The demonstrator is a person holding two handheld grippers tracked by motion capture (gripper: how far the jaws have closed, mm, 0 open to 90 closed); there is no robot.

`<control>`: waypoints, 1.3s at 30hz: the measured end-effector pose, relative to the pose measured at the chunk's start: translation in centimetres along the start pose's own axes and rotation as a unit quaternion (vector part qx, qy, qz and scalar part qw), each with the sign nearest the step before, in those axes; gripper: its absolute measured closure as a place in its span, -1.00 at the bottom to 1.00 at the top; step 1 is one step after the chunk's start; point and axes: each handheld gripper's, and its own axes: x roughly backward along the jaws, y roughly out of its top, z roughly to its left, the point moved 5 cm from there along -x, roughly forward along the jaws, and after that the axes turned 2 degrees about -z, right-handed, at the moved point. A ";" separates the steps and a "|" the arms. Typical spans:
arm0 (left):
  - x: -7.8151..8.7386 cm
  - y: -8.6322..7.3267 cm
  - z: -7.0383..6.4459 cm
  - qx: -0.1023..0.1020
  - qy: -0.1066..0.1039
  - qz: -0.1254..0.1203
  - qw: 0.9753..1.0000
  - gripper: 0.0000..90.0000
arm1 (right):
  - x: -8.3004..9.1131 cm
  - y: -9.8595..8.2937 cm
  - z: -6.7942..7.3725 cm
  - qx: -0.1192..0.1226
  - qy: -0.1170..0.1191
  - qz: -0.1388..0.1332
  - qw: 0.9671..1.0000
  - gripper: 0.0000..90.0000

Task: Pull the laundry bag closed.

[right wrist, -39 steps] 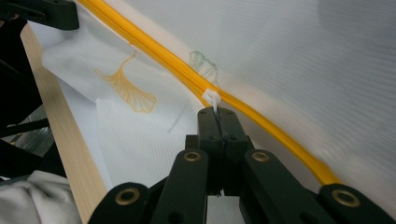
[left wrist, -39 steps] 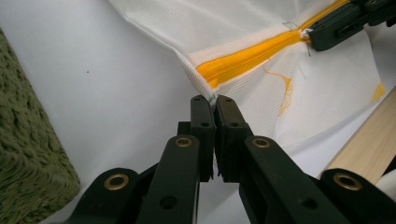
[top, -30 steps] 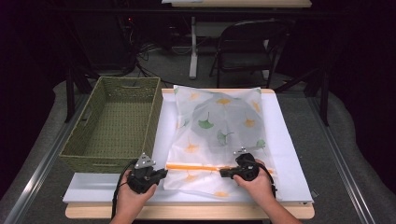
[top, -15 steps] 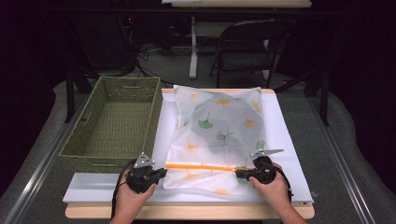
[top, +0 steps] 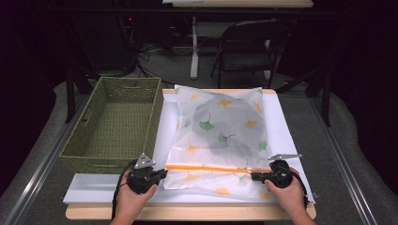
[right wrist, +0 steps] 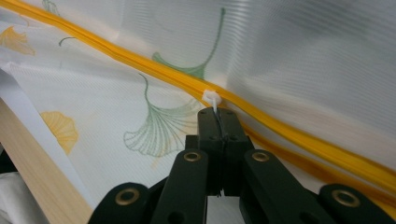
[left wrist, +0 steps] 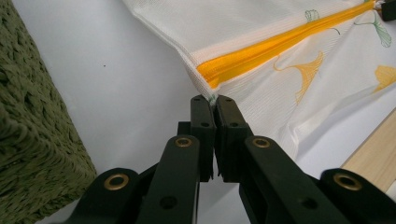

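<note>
From the high view, a white mesh laundry bag (top: 219, 140) printed with ginkgo leaves lies flat on the white table (top: 291, 136), just right of a green woven basket (top: 115, 124). The orange zipper (top: 211, 167) runs across the bag's near end. The left gripper (top: 159, 174) sits at the zipper's left end, the right gripper (top: 256, 176) at its right end.

In the left gripper view, the left gripper (left wrist: 214, 103) has its jaws pressed together on the bag's corner seam, right beside the end of the zipper (left wrist: 280, 44).

In the right gripper view, the right gripper (right wrist: 218, 113) is clamped tight on the white zipper pull (right wrist: 211, 99), on the orange zipper (right wrist: 154, 65).
</note>
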 end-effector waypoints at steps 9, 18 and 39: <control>0.0 0.0 0.2 -0.004 0.007 0.005 1.000 0.94 | 1.3 -0.5 -1.4 -0.016 -0.017 -0.009 1.000 1.00; -0.1 -0.1 0.2 -0.010 0.024 0.010 1.000 0.94 | 2.4 -1.0 -2.7 -0.035 -0.033 -0.016 0.999 1.00; -0.1 -0.2 0.7 -0.001 0.016 0.014 1.000 0.95 | 4.6 -2.3 -4.0 -0.064 -0.056 -0.035 0.996 1.00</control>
